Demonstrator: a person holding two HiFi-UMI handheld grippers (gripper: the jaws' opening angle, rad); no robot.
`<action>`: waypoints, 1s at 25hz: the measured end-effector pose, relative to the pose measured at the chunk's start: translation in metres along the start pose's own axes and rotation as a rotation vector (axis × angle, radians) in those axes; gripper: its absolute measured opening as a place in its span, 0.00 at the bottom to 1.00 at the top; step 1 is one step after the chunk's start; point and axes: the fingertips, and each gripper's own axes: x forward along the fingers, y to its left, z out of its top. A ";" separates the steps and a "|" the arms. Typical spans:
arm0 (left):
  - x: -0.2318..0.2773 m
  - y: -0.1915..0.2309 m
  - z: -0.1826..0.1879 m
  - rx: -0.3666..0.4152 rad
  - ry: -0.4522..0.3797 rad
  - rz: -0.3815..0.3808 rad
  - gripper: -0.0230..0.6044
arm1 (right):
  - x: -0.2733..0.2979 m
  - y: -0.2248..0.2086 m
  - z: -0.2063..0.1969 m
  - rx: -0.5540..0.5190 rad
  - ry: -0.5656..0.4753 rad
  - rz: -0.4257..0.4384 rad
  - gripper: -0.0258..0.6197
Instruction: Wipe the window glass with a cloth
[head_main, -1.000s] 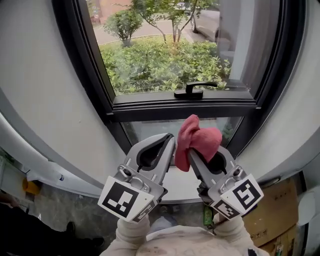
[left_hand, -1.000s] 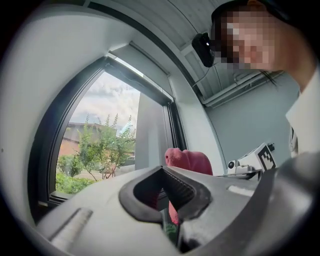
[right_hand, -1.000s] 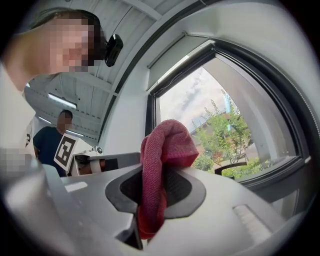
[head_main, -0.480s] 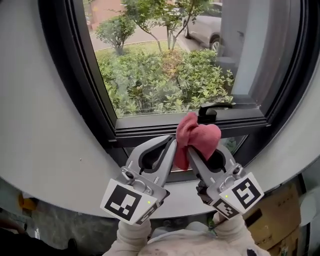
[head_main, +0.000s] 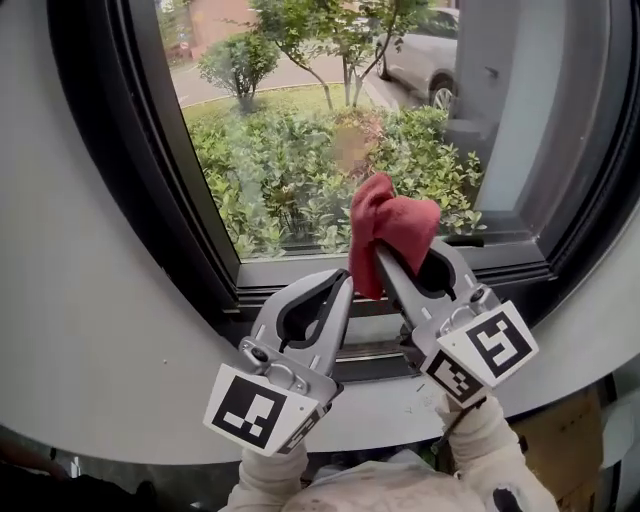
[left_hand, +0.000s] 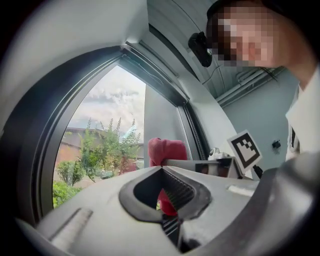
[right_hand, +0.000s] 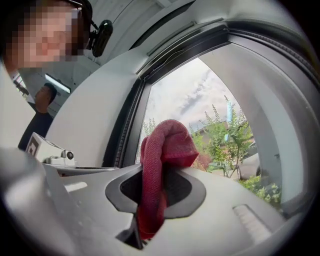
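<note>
Higher than before, the right gripper (head_main: 385, 262) pinched a crumpled red cloth (head_main: 395, 222) in its jaws, ready for the clear window glass (head_main: 280, 150); the left gripper (head_main: 343, 285) had jaws closed, empty.

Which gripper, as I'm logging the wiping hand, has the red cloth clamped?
The right gripper: the red cloth is pinched between its jaws and bunches above them. The left gripper beside it has its jaws together with nothing between.

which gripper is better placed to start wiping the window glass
Right, probably: the right gripper is shut on the red cloth, raised before the window glass. The left gripper is shut, lower and grips no cloth.
</note>
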 end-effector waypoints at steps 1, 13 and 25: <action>0.003 0.004 0.001 0.000 -0.004 0.008 0.04 | 0.012 -0.007 0.007 -0.023 0.002 -0.009 0.18; 0.045 0.069 0.027 0.033 -0.042 0.051 0.04 | 0.112 -0.041 0.082 -0.197 -0.041 -0.080 0.18; 0.073 0.088 0.041 0.114 -0.079 0.107 0.04 | 0.095 -0.049 0.058 -0.213 -0.042 -0.070 0.17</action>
